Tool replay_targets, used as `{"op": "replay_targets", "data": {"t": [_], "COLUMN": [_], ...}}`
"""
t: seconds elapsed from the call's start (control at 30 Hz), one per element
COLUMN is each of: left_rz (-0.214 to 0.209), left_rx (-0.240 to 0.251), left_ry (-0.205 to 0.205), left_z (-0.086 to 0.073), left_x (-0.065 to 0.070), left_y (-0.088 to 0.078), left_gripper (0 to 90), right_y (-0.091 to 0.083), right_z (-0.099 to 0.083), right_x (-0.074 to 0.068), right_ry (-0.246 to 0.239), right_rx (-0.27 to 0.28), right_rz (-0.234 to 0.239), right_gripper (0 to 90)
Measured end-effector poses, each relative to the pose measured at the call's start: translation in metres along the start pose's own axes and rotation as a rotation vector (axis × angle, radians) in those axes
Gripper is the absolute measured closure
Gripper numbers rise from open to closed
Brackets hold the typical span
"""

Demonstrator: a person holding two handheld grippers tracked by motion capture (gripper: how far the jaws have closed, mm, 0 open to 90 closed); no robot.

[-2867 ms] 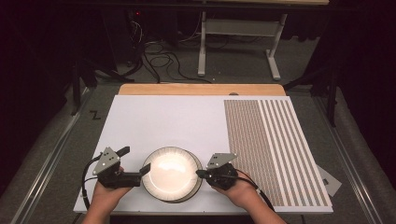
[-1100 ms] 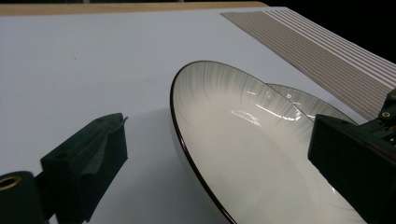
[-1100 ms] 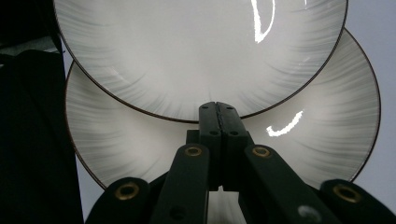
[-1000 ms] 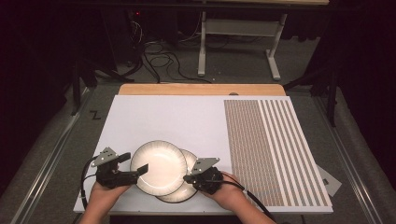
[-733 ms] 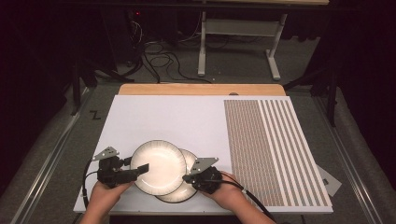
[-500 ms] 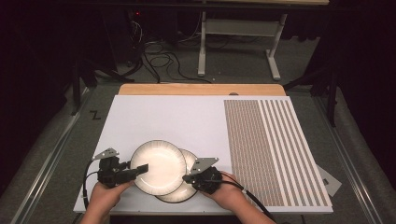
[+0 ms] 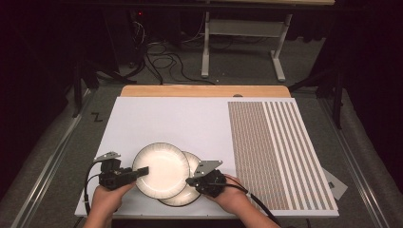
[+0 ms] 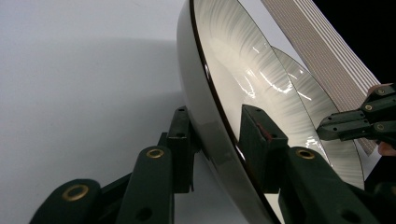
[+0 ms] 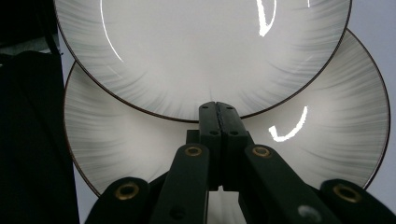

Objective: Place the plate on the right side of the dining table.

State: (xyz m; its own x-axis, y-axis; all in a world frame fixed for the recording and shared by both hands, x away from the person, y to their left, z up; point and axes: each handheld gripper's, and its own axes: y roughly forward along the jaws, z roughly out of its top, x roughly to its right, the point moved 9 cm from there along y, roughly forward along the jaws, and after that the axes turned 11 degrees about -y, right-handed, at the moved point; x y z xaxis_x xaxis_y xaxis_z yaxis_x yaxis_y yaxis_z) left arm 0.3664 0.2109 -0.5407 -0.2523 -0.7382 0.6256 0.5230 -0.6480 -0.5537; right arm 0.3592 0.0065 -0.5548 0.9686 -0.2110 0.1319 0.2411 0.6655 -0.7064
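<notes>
Upper plate (image 7: 160,169) now pinched as left tongs (image 7: 142,171) closed.

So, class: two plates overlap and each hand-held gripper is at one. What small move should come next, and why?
Probably lift the upper plate clear leftward: the left hand-held gripper, jaws just closing, straddles its rim, while the shut right hand-held gripper rests on the lower plate.

Bright overhead light floods the white table (image 7: 180,118); surroundings fall dark (far side especially), glare streaks the upper plate (image 9: 201,51), near jaws blur.
</notes>
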Motion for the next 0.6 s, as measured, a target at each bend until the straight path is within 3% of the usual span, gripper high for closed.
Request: {"op": "replay_targets", "data": {"t": [0.17, 0.6], "left_rz": [-0.005, -0.024], "left_rx": [-0.003, 0.023], "left_ry": [-0.035, -0.023], "left_z": [0.0009, 0.0046], "left_x": [0.0001, 0.0082], "left_y": [-0.0006, -0.0017], "left_gripper": [68.8, 74.4], "right_y": [-0.0001, -0.0017], "right_z": [-0.0004, -0.0008], "right_x": [-0.0004, 0.0011], "right_ry": [0.002, 0.002], "right_rx": [-0.002, -0.003], "right_rz": [0.000, -0.016], "right_gripper": [90.0, 90.0]}}
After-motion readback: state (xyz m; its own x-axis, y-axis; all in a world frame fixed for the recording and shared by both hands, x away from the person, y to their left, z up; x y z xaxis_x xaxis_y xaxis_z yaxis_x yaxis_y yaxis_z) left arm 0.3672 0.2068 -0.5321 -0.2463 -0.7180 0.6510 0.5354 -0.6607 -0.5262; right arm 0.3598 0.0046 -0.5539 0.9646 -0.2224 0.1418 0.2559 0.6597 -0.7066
